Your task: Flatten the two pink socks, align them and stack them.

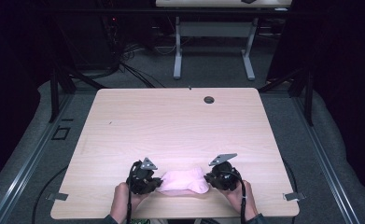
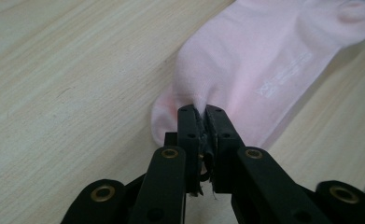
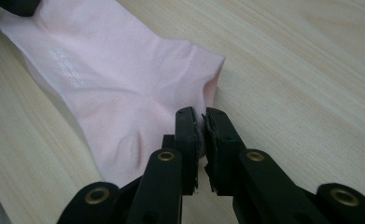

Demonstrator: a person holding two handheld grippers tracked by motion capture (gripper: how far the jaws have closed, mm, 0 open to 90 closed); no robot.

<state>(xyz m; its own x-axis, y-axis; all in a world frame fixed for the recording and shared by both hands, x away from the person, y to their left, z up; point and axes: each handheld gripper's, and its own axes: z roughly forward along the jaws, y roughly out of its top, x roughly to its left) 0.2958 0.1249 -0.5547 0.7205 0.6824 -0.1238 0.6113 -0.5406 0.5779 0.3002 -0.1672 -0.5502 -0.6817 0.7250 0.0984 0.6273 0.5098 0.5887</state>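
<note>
A pale pink sock (image 1: 184, 181) lies near the front edge of the light wooden table (image 1: 171, 126), stretched between the two grippers. My left gripper (image 1: 153, 184) is shut on the sock's left end; in the left gripper view its black jaws pinch a fold of the pink fabric (image 2: 245, 60) at their tips (image 2: 202, 112). My right gripper (image 1: 213, 179) is shut on the sock's right end, and the right gripper view has its jaws (image 3: 202, 114) clamped on the edge of the sock (image 3: 119, 88). A hand holds each gripper from below.
A round cable hole (image 1: 209, 100) sits at the table's far edge. Beyond the table stand a white-legged desk (image 1: 213, 42) and loose cables on the grey floor. Metal brackets (image 1: 293, 196) mark the front corners.
</note>
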